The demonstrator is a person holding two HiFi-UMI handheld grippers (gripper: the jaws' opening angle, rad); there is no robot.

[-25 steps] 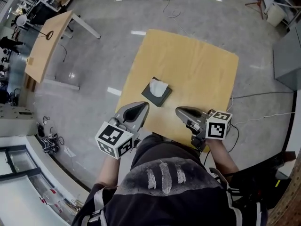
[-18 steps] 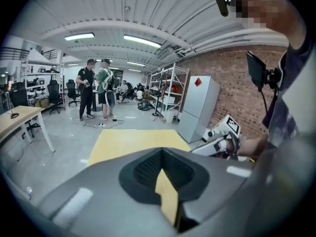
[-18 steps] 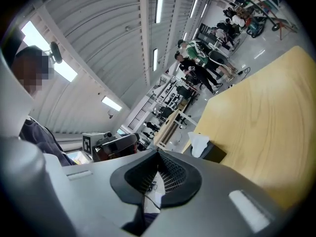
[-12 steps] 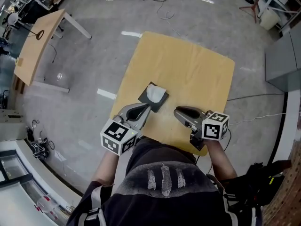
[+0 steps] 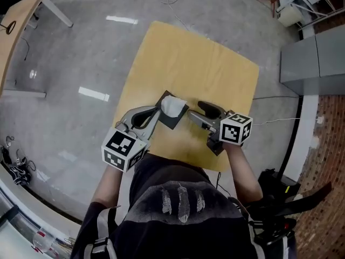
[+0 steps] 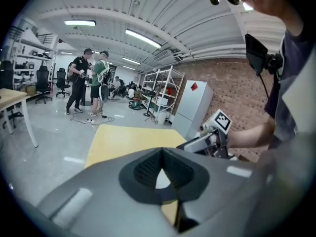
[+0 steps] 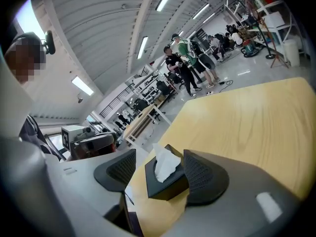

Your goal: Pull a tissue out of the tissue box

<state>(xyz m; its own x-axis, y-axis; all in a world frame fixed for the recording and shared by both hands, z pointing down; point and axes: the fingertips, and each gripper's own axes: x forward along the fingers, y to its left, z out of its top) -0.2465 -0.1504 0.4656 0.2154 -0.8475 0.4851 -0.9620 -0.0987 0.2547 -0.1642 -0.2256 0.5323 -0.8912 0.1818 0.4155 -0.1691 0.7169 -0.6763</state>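
Two marker cubes (image 5: 123,149) (image 5: 236,128) — tissue box (image 5: 173,121)

Two wooden tables: near table (image 5: 215,63), far table (image 5: 13,31). One black tissue box (image 7: 168,185), one white tissue (image 7: 165,166). Two grippers: left gripper (image 6: 162,154), right gripper (image 7: 159,174), opening astride the box. One grey cabinet (image 5: 312,53).

A polished grey concrete floor (image 5: 81,47) mirrors the long white ceiling tube lights (image 6: 145,37). A square light-wood table top (image 5: 205,58) stands at the centre, and a second pale wooden table (image 5: 19,15) is well apart at the upper left. White metal shelving racks (image 6: 160,90) stand near a red brick wall (image 6: 232,83). Beside that wall sits a grey boxy cabinet (image 5: 312,58), possibly metal.
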